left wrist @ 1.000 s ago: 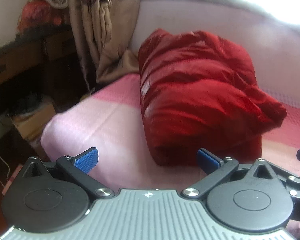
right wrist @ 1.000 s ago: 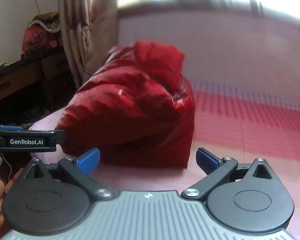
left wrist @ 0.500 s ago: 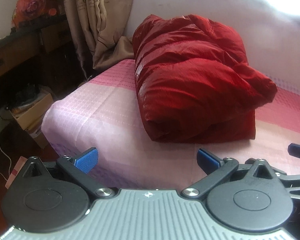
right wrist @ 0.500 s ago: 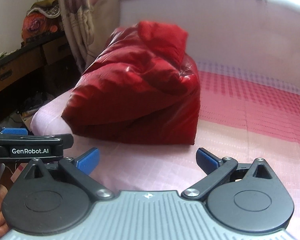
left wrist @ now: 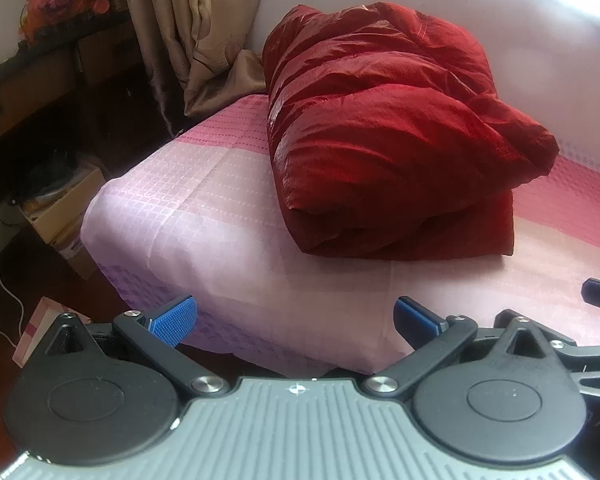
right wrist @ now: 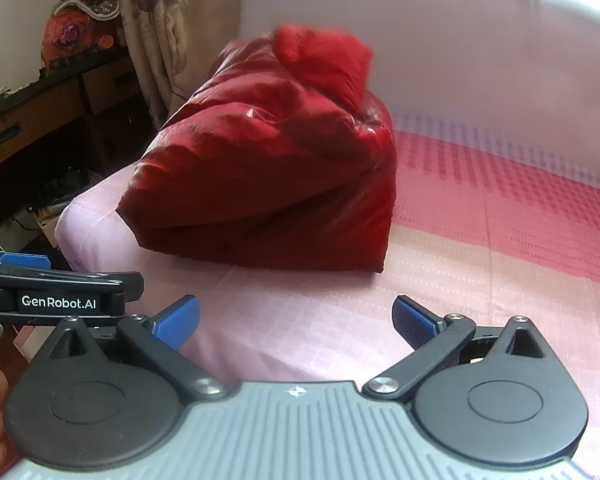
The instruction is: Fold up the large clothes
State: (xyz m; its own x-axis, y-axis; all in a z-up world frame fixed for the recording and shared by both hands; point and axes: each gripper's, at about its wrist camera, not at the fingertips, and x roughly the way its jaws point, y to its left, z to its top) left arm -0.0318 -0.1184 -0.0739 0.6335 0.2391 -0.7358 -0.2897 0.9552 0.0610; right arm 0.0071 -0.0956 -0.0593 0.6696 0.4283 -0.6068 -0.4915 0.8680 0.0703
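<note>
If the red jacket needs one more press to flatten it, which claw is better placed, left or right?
Marginally the left, as a judgement. Both claws are open and clear of the red jacket. The left claw faces its long folded side squarely; the right claw looks at a corner. The difference is small.

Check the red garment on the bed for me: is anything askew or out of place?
Mostly tidy. The red garment sits folded in a thick bundle on the pink bedsheet. One end pokes out past the stack's right side in the left wrist view. Both tools, left and right, are open and clear of it.
</note>
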